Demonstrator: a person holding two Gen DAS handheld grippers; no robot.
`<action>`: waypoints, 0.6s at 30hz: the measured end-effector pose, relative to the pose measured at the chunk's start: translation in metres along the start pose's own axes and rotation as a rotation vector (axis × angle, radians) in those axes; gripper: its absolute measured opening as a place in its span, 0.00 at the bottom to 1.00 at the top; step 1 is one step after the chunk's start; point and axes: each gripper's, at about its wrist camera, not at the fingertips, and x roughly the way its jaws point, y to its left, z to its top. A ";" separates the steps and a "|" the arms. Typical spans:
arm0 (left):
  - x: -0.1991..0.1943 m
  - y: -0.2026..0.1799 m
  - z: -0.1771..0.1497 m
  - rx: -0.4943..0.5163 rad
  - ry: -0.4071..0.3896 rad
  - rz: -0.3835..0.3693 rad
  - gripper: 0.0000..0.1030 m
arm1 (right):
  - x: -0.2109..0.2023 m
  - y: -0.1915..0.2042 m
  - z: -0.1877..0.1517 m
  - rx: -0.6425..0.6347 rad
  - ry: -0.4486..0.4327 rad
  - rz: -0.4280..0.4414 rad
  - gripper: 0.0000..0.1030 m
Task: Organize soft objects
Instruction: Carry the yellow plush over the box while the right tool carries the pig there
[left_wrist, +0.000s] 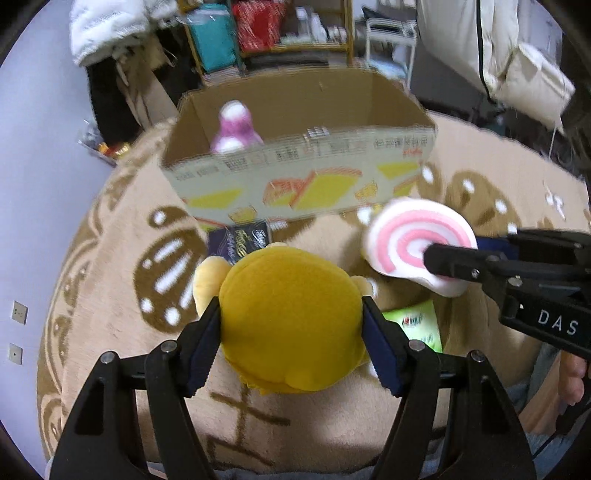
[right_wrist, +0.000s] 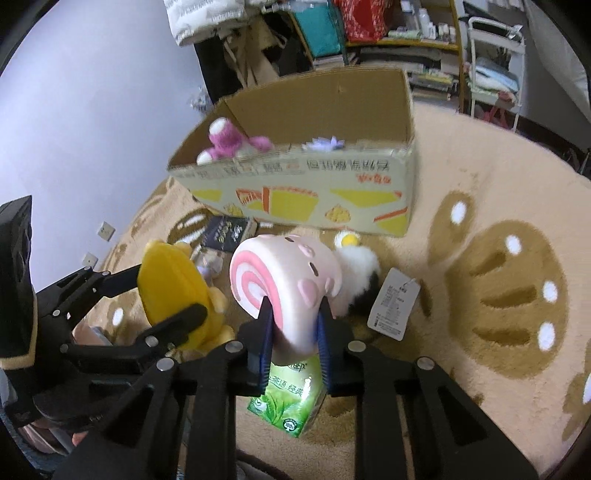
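Yellow plush (left_wrist: 291, 321) pinched in left gripper (left_wrist: 291, 332) jaws; right gripper (right_wrist: 293, 332) jaws pinch pink swirl plush (right_wrist: 280, 284). Only right view shows white plush (right_wrist: 360, 269), lower centre; cardboard box (left_wrist: 295, 184) open above.

Yellow plush (left_wrist: 291, 317) lifted, pink swirl-roll plush (right_wrist: 284, 284) lifted, purple plush (right_wrist: 225, 142) boxed

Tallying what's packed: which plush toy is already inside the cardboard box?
The pink-and-white plush, at the box's left end. The yellow plush and pink swirl-roll plush are each clamped in a hand-held gripper outside it.

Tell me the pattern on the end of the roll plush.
A pink-and-white spiral on the roll plush, clearest in the right wrist view.
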 end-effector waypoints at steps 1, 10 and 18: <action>-0.007 0.003 0.001 -0.010 -0.031 0.010 0.69 | -0.003 0.001 0.000 -0.001 -0.014 -0.003 0.22; -0.040 0.021 0.018 -0.071 -0.250 0.090 0.69 | -0.035 0.008 0.006 -0.026 -0.176 -0.028 0.21; -0.049 0.038 0.037 -0.101 -0.335 0.107 0.69 | -0.050 0.004 0.015 -0.019 -0.289 -0.062 0.21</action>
